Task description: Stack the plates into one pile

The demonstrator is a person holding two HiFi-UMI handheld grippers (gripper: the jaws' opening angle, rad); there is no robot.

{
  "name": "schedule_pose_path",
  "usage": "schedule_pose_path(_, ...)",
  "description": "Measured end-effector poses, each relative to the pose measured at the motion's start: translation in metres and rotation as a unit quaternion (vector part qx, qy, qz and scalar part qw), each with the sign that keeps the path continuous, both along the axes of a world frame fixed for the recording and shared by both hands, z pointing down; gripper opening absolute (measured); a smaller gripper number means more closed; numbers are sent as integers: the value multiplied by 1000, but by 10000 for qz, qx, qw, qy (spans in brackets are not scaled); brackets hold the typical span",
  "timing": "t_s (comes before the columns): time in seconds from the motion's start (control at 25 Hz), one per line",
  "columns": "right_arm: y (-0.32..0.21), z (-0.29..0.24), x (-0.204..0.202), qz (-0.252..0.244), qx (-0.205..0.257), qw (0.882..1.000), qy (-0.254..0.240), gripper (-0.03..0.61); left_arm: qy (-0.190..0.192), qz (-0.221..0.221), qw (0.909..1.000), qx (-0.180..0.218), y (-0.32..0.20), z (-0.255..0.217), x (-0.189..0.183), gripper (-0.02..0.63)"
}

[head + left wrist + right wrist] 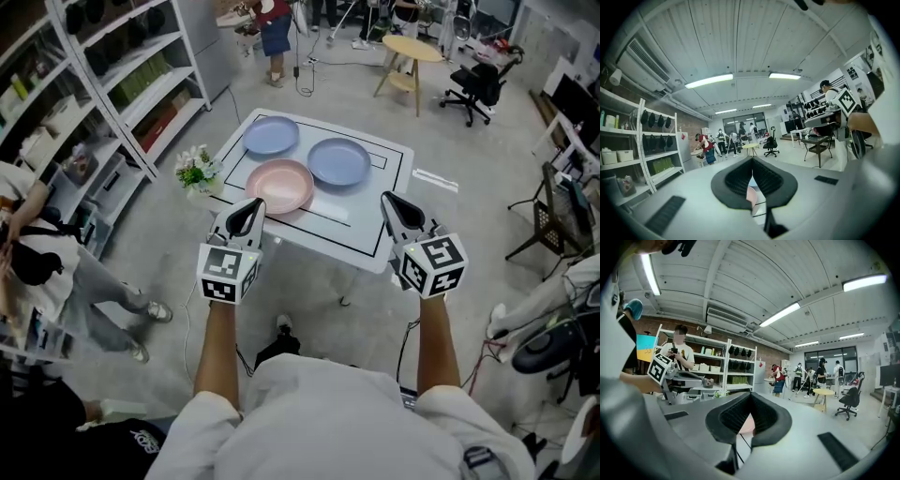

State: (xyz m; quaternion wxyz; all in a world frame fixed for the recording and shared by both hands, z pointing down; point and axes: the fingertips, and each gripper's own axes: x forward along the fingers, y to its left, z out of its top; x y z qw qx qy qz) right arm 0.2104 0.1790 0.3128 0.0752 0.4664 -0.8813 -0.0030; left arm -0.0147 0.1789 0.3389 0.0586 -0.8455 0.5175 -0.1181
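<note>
Both tools are fully closed and empty right now. The left tool point(251, 206) and the right tool point(392, 201) are held out side by side, well apart, roughly level, above the near edge of the white counter point(375, 242). In the left gripper view and the right gripper view the dark pads meet in a tight seam (no gap, nothing pinched between them).

The plates aren't piled at all yet. All three lie flat and separate on the counter:
- The pink plate point(279, 186) is the nearest one, just ahead of the left tool's tip. From the head view the tip lines up with its near rim, but I can't tell if it's actually touching.
- The left blue plate point(271, 135) sits beyond the pink one, toward the far left corner.
- The right blue plate point(338, 160) sits to the right of that, its rim very close to the pink plate's rim.

A bit of pink also peeks out below the closed pads in both gripper views.

There's a little bunch of flowers point(196, 171) at the counter's left edge, next to the pink plate. A metal shelf rack point(122, 89) stands off to the left on the floor.
</note>
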Motion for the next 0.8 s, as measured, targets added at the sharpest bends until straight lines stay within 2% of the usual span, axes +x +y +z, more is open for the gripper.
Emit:
schedule_pose_path(0.28,-65,17,-10,-78,-18,9995,292,12,41,21,10000,-24,-71,14,-7,17)
schedule_pose_path(0.56,-165,16,-40,-5,-40,9997,245,12,38,144,9999,-82,-184,20,-33,17)
schedule_pose_path(0.8,-240,25,-75,-80,-214,9993,311,12,38,264,9991,-342,-272,33,-59,17)
